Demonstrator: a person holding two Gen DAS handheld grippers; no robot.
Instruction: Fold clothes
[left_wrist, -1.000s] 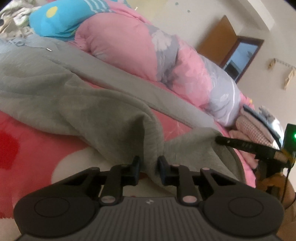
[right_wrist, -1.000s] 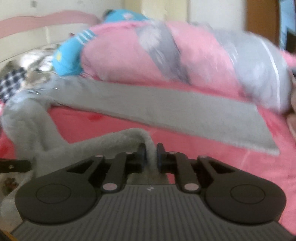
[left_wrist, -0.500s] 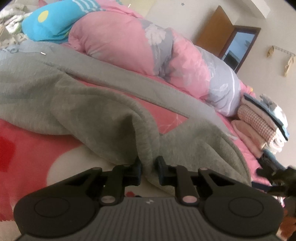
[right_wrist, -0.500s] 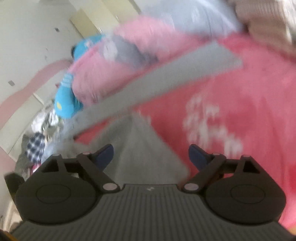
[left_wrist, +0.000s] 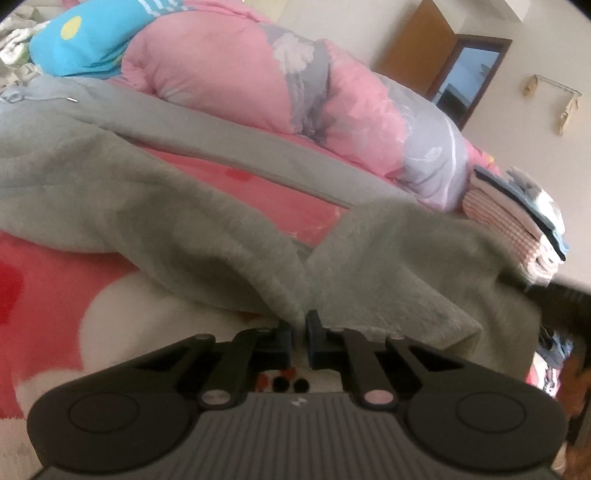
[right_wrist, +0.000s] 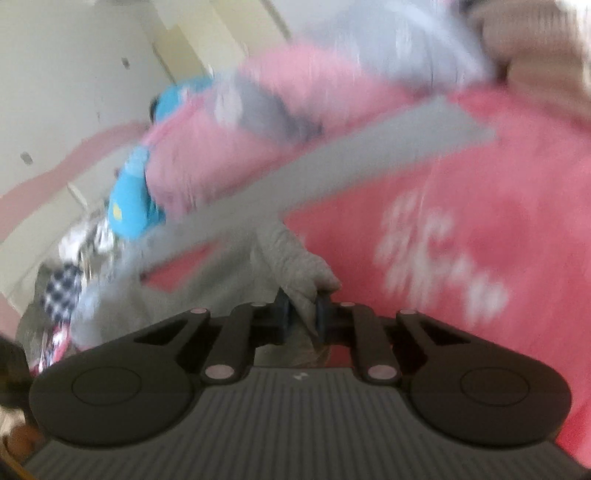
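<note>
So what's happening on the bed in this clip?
A person is folding grey trousers spread over a pink blanket. The left hand-held gripper is shut on a bunched edge of the fabric. The right hand-held gripper has just closed on another fold of the same garment. A stack of folded clothes sits beyond, beside the rolled duvet.

No readable text, label, brand or number anywhere. Small pale emblem on ribbed body of left gripper (left_wrist: 300, 328), at 6 o'clock in its view: too tiny to read. Same mark on right gripper (right_wrist: 300, 307): blurred, unreadable.
</note>
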